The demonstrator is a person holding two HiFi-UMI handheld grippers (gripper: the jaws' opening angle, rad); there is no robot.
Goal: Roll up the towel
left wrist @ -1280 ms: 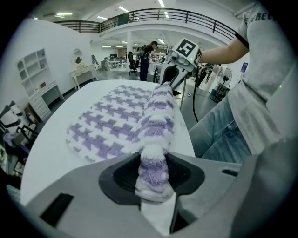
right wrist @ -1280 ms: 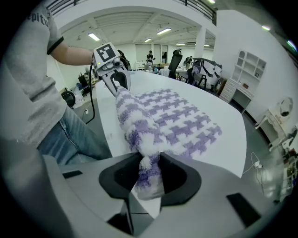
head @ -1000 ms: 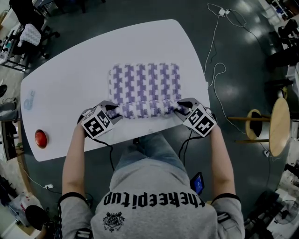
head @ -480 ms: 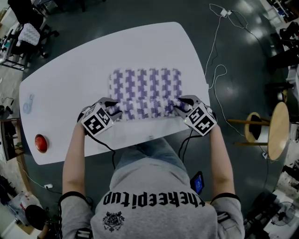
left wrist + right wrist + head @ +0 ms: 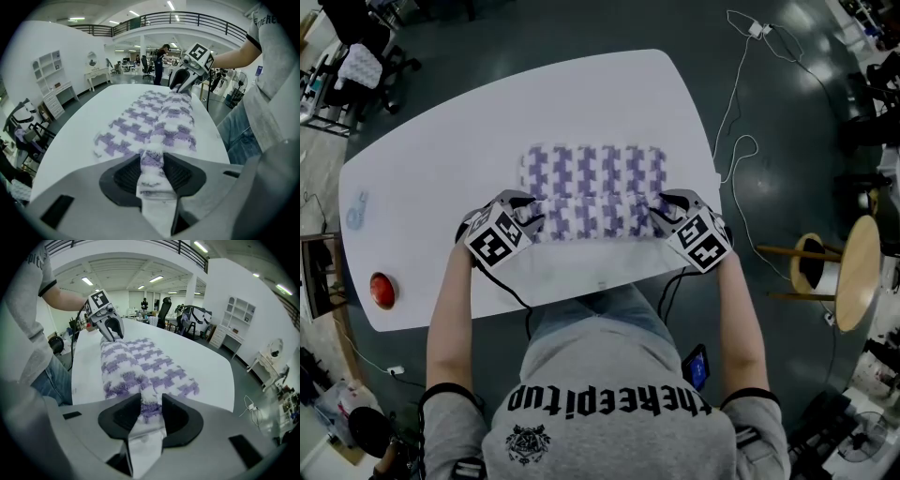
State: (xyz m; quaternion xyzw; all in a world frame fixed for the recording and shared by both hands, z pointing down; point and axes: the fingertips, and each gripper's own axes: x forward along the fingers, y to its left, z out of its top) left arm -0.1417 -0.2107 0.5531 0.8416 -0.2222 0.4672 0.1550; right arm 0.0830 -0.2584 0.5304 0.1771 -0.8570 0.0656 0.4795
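Observation:
A purple-and-white patterned towel [image 5: 595, 169] lies on the white table [image 5: 441, 141]. Its near part is wound into a roll [image 5: 592, 221], and the far part lies flat. My left gripper [image 5: 531, 217] is shut on the roll's left end, with the cloth pinched between its pads [image 5: 152, 161]. My right gripper [image 5: 658, 214] is shut on the right end in the same way [image 5: 151, 406]. In each gripper view the towel [image 5: 157, 119] [image 5: 136, 364] runs away to the other gripper, the right gripper [image 5: 180, 86] or the left gripper [image 5: 112, 331].
A red button [image 5: 382, 289] sits near the table's front-left corner, and a faint blue mark [image 5: 356, 208] is at its left edge. On the floor to the right are a white cable [image 5: 733, 150] and a wooden stool [image 5: 861, 253]. The person's torso is close to the near edge.
Both grippers have moved away from the person across the table, carrying the roll with them. The roll has grown and the flat part of the towel is shorter.

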